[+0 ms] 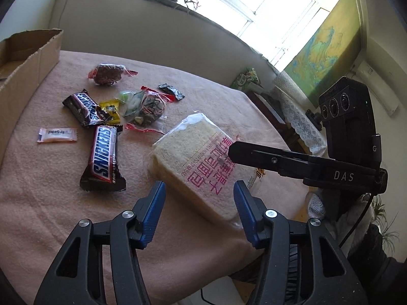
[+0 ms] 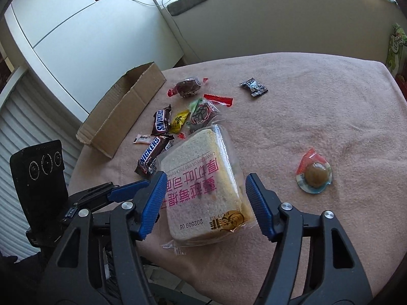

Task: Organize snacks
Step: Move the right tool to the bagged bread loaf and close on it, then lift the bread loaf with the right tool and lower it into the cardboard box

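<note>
pink-clothed table (image 2: 318,117): two snickers bars (image 1: 103,156), one bagged bread slice (image 2: 201,185), one cardboard box (image 2: 122,109); left gripper (image 1: 199,190) and right gripper (image 2: 206,185) both unclenched, straddling the bread.

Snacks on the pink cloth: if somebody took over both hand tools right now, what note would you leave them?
Left gripper: open, fingers either side of the near end of the wrapped bread, not pressing it.
Right gripper: open, astride the same bread from the other side, nothing held.
Cardboard box: on the cloth's left edge; what shows of its inside looks empty.
Loose on the pink cloth: two Snickers bars, several small wrapped candies, a black packet, a jelly cup off to the right.
Done: nothing sorted yet, as far as I can see.
Left: probably grip the bread, then move the snacks to the box.
</note>
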Demonstrator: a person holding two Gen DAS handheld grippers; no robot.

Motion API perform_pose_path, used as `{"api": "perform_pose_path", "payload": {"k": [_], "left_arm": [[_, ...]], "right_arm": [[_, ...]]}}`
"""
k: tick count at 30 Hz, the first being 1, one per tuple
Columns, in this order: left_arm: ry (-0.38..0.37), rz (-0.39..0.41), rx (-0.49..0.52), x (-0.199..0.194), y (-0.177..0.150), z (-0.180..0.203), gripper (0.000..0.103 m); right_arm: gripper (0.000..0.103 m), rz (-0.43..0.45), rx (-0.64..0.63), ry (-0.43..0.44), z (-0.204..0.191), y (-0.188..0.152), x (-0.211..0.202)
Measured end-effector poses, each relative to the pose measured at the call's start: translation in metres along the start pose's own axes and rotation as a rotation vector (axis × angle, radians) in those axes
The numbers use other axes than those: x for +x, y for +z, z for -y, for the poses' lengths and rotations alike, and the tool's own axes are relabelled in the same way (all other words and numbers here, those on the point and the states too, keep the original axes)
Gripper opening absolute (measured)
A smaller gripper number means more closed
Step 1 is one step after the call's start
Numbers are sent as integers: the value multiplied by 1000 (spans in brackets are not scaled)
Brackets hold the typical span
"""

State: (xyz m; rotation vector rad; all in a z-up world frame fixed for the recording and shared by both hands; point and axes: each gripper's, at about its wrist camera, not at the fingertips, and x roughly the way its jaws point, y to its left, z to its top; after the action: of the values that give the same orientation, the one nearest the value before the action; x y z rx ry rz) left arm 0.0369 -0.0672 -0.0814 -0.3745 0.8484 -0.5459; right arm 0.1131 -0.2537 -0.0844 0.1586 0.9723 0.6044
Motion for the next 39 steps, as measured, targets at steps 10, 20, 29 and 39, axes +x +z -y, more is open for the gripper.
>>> {"api": "perform_pose_path", "payload": {"k": [10, 20, 29, 39], "left_arm": [[-11, -25, 0, 13, 1, 5, 49], [-8, 1, 50, 9, 4, 11, 49], [56, -1, 8, 8, 3, -4, 42], [-8, -79, -24, 32, 2, -2, 67]], "right_arm": [[52, -55, 10, 11, 7, 0, 13], [51, -61, -6, -3, -5, -2, 13], [45, -91, -12, -36, -9, 0, 19], [52, -148, -51, -58, -17, 1, 27]]}}
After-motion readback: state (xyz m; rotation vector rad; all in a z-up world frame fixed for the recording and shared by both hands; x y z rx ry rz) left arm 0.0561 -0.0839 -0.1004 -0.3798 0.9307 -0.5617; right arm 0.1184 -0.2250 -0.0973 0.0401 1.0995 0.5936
